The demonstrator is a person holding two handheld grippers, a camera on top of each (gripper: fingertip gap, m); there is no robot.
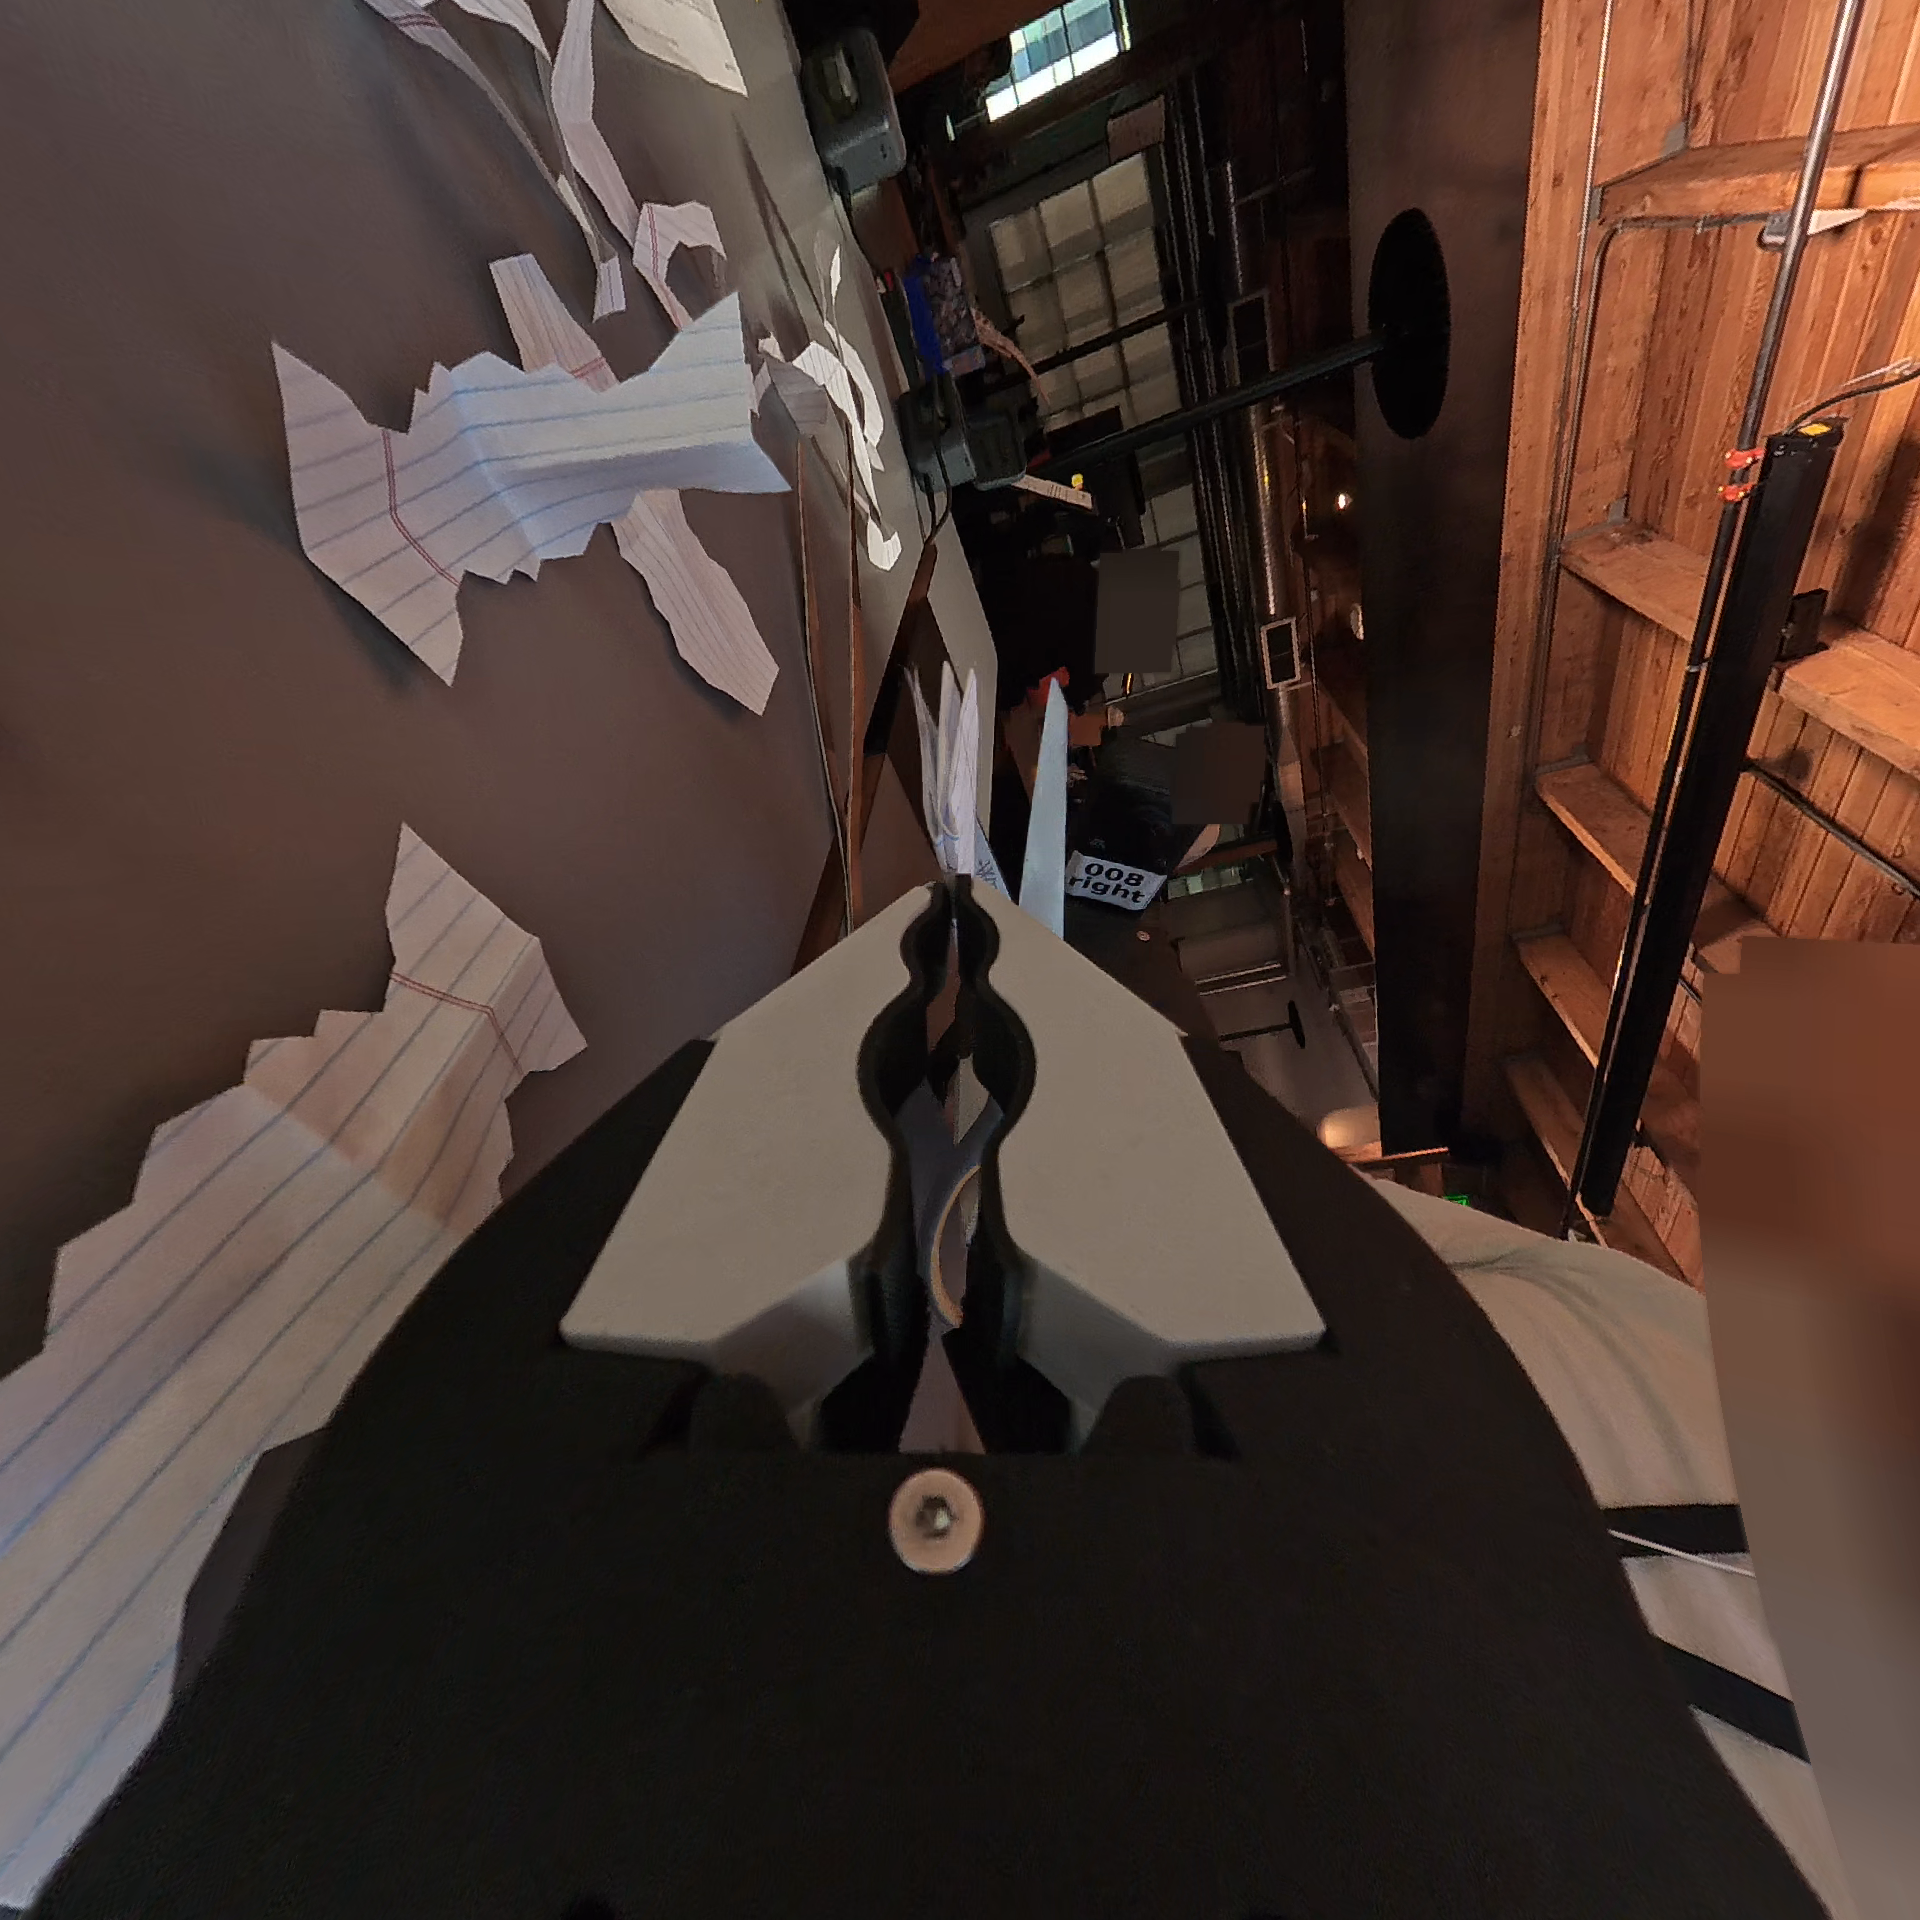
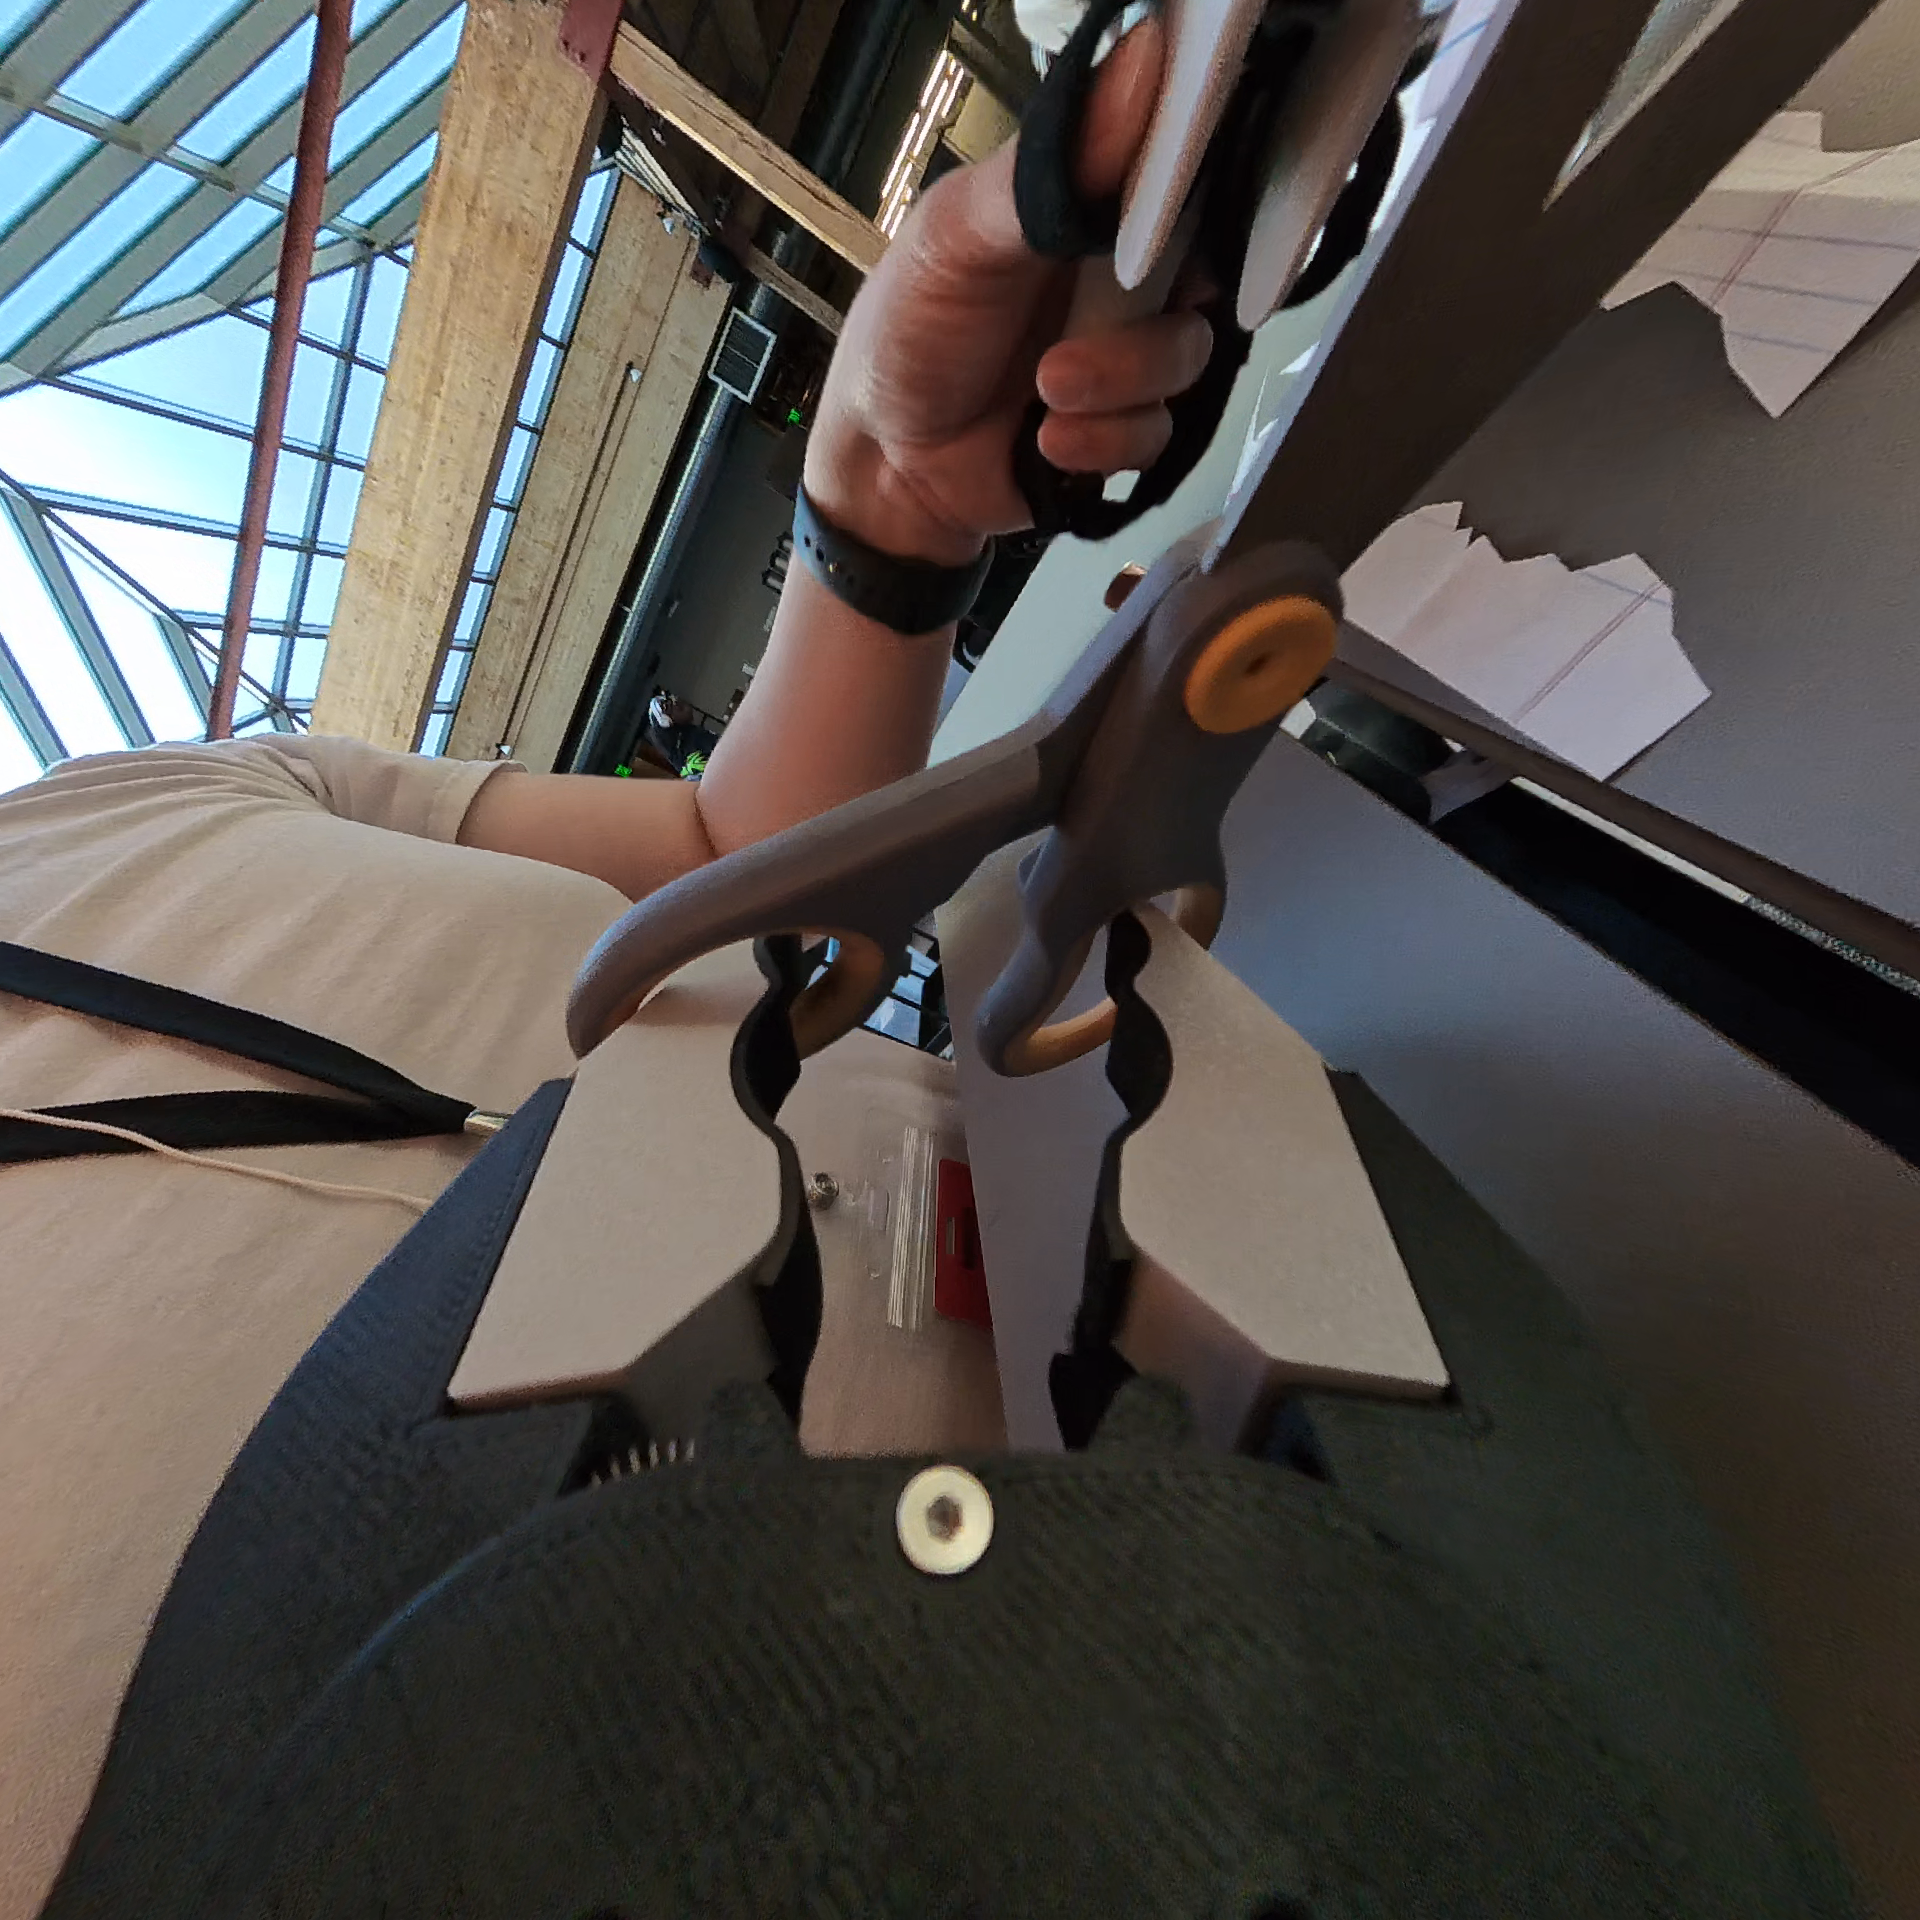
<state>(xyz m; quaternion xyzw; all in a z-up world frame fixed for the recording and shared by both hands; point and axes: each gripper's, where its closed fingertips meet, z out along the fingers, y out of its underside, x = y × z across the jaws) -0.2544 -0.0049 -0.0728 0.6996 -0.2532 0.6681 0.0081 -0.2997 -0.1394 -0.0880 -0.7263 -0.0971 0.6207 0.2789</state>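
Observation:
My left gripper is shut on a strip of lined white paper that sticks out beyond its fingertips, above a dark table. A pale scissors blade stands just right of the paper. In the right wrist view my right gripper has its jaws apart, each finger set in a handle loop of grey scissors with an orange pivot. The blades are spread. The left gripper, held by a hand, is beyond the scissors.
Several jagged scraps of lined paper lie on the table; one also shows in the right wrist view. A person's pale shirt with a black strap is close on the left. Wooden beams and windows are behind. One gripper's finger ends stand about 15 cm off the other's.

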